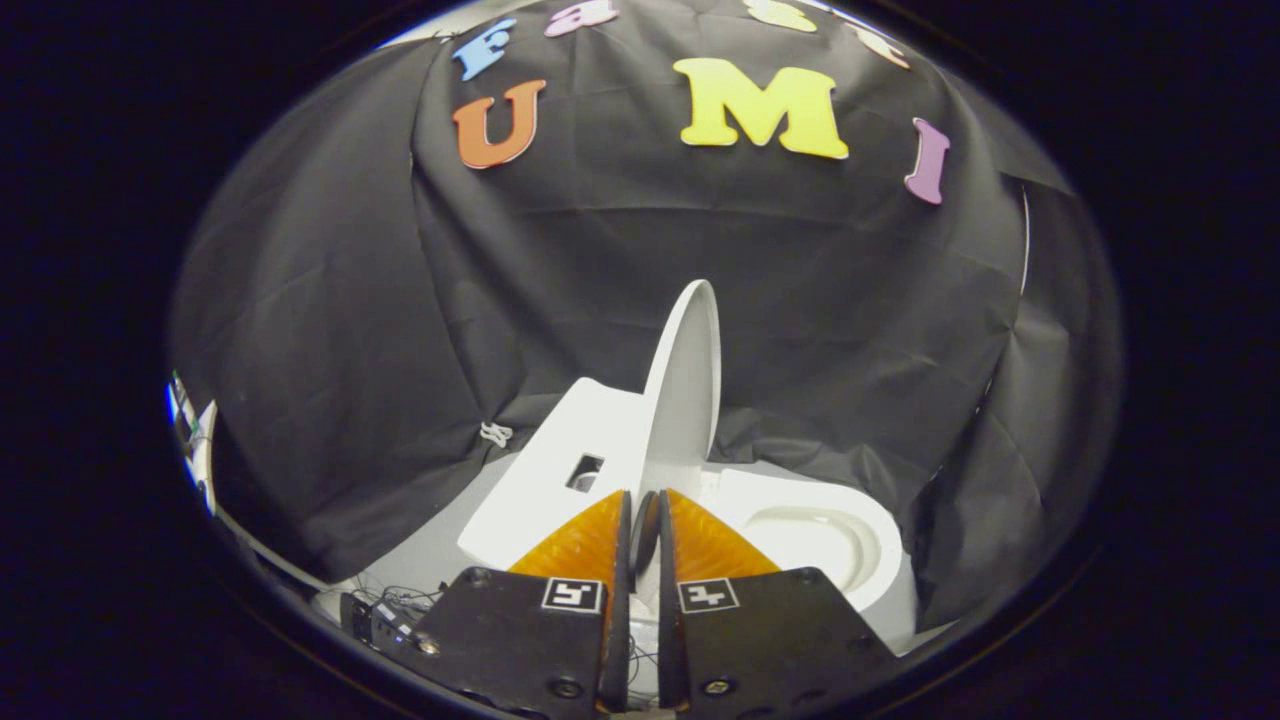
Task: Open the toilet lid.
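While the gripper pointed toward the booth's black cloth wall, its two fingers stood drawn close together, with only a thin slot between them. Seen along the fingers, a dark edge sat in that slot near the tips; I could not tell whether it was part of the toilet or of the gripper, nor whether both fingers pressed on anything.

Just beyond the fingertips rose the glossy white oval plastic toilet lid. It stood nearly upright, tilted a little back toward the white boxy cistern behind it on the left. To the right of the lid lay the white seat ring and open bowl, fully uncovered. A small tangle of cables lay on the pale floor near the cistern's foot, left of the fingers.

By my judgement the lifting step was all but finished, since the lid was already raised clear of the seat. The next move would call for parting the fingers if they held anything, then drawing straight back without nudging the lid forward, so that it rested against the cistern.
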